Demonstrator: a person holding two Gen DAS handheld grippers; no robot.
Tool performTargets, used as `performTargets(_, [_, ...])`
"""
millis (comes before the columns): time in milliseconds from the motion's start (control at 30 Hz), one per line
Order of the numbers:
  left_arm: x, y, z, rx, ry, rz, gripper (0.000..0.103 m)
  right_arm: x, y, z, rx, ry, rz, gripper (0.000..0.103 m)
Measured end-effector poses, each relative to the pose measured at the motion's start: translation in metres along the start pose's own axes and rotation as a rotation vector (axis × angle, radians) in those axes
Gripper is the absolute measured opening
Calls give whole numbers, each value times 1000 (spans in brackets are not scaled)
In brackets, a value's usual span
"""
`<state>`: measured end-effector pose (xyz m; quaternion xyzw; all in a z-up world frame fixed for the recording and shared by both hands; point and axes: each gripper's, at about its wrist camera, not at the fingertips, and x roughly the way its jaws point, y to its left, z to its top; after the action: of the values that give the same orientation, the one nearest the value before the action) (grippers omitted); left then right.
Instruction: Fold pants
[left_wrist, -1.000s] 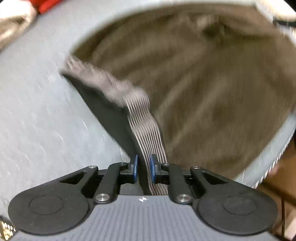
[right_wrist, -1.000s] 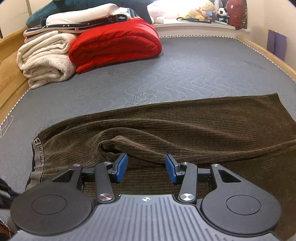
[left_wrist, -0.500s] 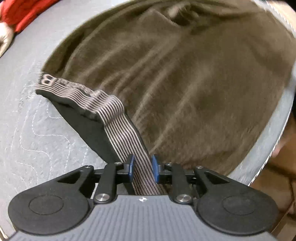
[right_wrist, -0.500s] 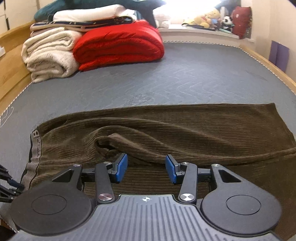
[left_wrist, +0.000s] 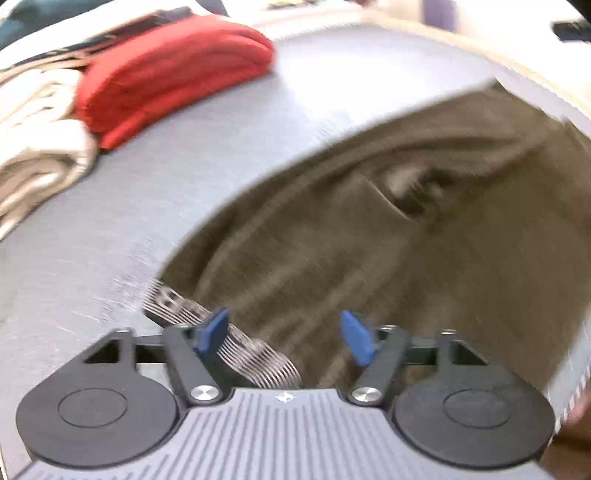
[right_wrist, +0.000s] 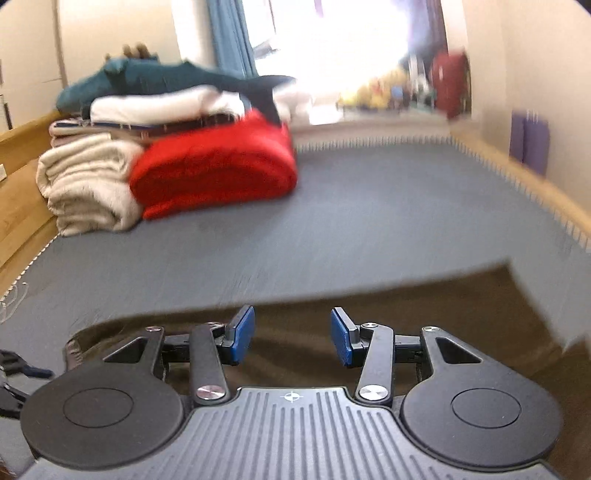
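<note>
Here, brown corduroy pants (left_wrist: 388, 236) lie spread flat across a grey mattress (left_wrist: 155, 184), the ribbed cloth creased into a long fold near the middle. Their striped elastic waistband (left_wrist: 236, 343) lies just beside the left pad of the left gripper (left_wrist: 284, 338), whose jaws stand spread apart with nothing pinched between them. The right gripper (right_wrist: 291, 338) hangs over the pants (right_wrist: 424, 306) too, jaws likewise parted and holding nothing. Both views are smeared by motion blur. At the far side of the quilted mattress (right_wrist: 369, 214) sits a stack of folded bedding: a plump red blanket (right_wrist: 214, 173), a fleecy cream blanket (right_wrist: 85, 184), and a teal plush toy (right_wrist: 147, 77) on top. A wooden bed frame (right_wrist: 535, 184) edges the mattress, with a bright window (right_wrist: 332, 44) beyond.
</note>
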<state>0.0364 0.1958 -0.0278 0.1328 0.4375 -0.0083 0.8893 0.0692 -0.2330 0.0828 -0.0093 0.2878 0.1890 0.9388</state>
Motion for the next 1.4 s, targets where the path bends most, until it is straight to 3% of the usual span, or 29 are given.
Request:
performTargets(167, [7,9,17,-79,5,47,79,9,-31,-21,-16,13,-83,49])
performTargets(267, [13,11,28,-108,14,61,80,28,-38,-42,-3,146,-106,48])
performTargets(300, [16,12,31,-123,27,54,83,29,-37,-43,-12,155,-109,48])
performTargets(433, [24,24,40,-183,56,86,84,24,-27,-44,-102,104,-97,53])
performTargets(467, [24,31,42,-215,50,85,80,26,-27,-45,-109,112,-99,53])
performTargets(600, [24,72,50,-426,36,63,25,28,-31,-39,-75,87,-121,54])
performTargets(733, [31,96,54,-502,23,88,14,27,-38,-35,-45,37,-158,53])
performTargets(1033, [65,106,66,-497,4,84,18,30,-51,-32,-29,22,-153,53])
performTargets(1133, [83,108,66,-484,13,106,42,32,-52,-31,-38,27,-152,54])
performTargets(1200, [96,109,65,-487,26,97,59,34,-54,-31,-41,41,-142,60])
performTargets(1267, [108,109,65,-464,46,102,66,36,-56,-31,-41,44,-141,73])
performTargets(1400, [128,102,63,-396,74,108,70,39,-58,-31,-49,69,-146,74])
